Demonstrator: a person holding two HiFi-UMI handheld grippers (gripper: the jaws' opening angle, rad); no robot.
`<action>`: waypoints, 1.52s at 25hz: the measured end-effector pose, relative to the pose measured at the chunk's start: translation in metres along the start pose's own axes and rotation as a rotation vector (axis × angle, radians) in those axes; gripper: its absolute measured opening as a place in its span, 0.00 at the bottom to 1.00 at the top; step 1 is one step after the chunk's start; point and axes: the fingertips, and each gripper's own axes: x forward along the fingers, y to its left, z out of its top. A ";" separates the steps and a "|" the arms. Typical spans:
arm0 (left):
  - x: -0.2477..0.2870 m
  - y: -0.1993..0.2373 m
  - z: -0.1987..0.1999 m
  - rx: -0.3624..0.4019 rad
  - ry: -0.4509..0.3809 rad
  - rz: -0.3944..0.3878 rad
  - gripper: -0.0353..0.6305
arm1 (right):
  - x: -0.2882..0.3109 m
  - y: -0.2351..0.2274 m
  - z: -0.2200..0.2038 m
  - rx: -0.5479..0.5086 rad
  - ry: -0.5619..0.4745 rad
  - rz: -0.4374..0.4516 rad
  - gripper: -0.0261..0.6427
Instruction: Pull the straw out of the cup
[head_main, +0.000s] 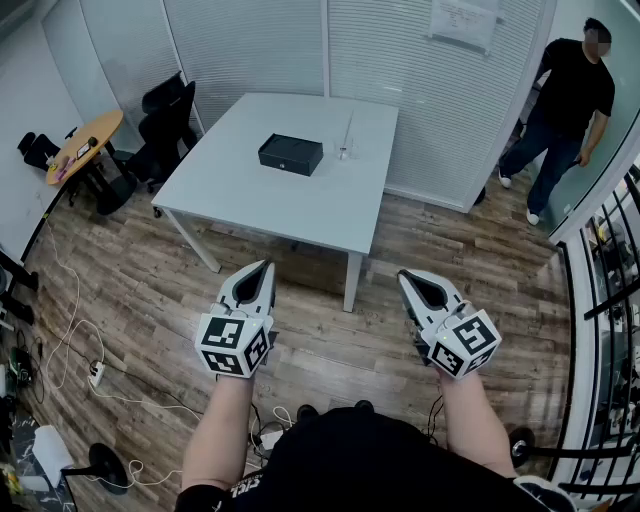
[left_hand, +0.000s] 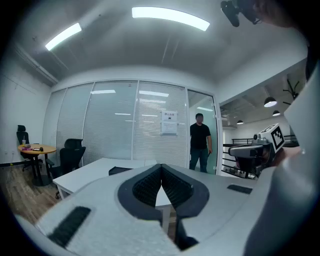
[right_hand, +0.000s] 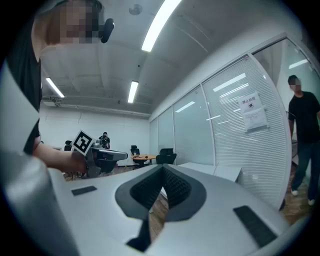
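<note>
Room: we're looking down into an office, glass walls (head_main: 250, 40) with closed blinds running along the far side.
Floor: wood floor (head_main: 120, 290) all the way across, and we spot loose cables (head_main: 72, 335) trailing down the left edge.
Counter: white counter (head_main: 300, 190) in the middle of the room, well ahead of us, mostly bare.
Person: someone in dark clothes (head_main: 572, 95) stands at the far right by the doorway, well away from the counter.
Chairs: black office chairs (head_main: 165, 125) bunched off the counter's far left corner.
Left tool: left tool (head_main: 267, 266) is in our left hand, low in the head view and short of the counter; its own view shows the jaws pressed together with nothing between them.
Right tool: right tool (head_main: 403, 274) sits level beside it, apart from it, jaws closed tight and empty too.
Box: black box (head_main: 291, 154) lies flat near the counter's far middle.
Cup: small clear cup (head_main: 343, 152) stands just right of the box, not touching it.
Straw: straw (head_main: 349, 128) is in the cup, rising out of it with a slight lean, far from both tools.
</note>
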 end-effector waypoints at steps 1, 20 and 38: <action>0.002 -0.002 0.000 0.001 0.001 -0.002 0.07 | -0.001 -0.003 0.000 0.003 -0.001 -0.002 0.04; 0.032 -0.069 -0.004 0.003 0.015 -0.002 0.07 | -0.054 -0.035 -0.013 0.067 0.015 0.083 0.05; 0.132 -0.026 -0.020 -0.047 0.028 -0.032 0.07 | 0.021 -0.093 -0.045 0.113 0.084 0.114 0.05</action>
